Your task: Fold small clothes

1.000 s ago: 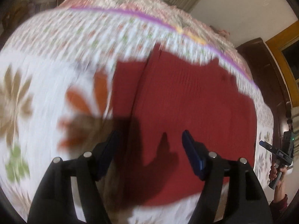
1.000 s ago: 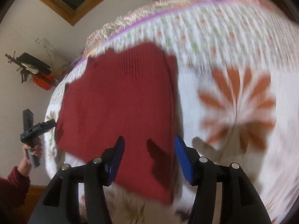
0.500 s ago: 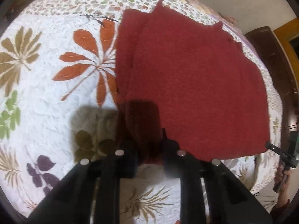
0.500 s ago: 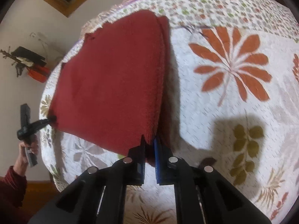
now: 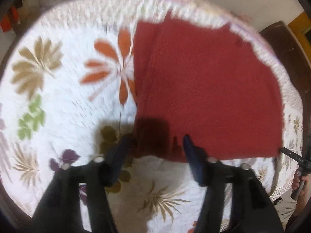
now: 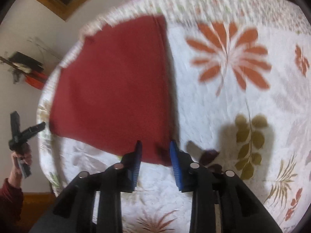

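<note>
Bed with a white leaf-print quilt (image 5: 58,101) filling both views, blurred. Red garment (image 5: 204,89) spread flat on it, right of centre in the left wrist view, upper left of centre in the right wrist view, one long edge showing doubled layers. Left hand-held gripper (image 5: 155,145) at bottom centre, jaws wide apart astride the garment's near corner, gripping nothing. Right hand-held gripper (image 6: 155,150) at bottom centre, jaws parted around the other near corner, also empty.

Likely risks: a closing jaw catching quilt along with cloth and dragging it into the fold; pinching only the top layer at the doubled edge and pulling it askew.
</note>
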`<control>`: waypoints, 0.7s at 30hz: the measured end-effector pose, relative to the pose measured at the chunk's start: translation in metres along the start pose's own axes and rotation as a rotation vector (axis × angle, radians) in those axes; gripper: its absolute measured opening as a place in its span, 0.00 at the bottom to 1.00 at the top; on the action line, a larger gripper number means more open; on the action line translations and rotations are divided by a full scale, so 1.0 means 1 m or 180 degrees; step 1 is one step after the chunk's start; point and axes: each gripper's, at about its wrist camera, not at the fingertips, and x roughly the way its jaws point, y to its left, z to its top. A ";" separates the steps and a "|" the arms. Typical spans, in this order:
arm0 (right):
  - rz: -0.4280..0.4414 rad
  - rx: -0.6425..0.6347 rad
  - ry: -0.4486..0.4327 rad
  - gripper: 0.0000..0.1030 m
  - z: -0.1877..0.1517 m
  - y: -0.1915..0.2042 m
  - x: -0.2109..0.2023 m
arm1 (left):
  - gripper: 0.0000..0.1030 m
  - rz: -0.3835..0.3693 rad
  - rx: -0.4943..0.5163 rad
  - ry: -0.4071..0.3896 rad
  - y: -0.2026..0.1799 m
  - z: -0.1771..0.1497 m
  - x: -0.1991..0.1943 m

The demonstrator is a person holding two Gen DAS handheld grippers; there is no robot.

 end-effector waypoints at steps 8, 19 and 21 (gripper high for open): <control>-0.0038 0.0002 -0.0097 0.51 0.052 0.011 0.002 | 0.66 -0.0059 0.0433 -0.0300 -0.079 0.030 0.000; 0.0110 0.0225 0.0304 0.56 0.058 -0.019 0.063 | 0.66 -0.0069 0.0345 0.0066 -0.072 0.033 0.080; 0.0110 0.0216 0.0329 0.49 0.056 -0.020 0.070 | 0.66 -0.0045 0.0309 0.0132 -0.064 0.032 0.089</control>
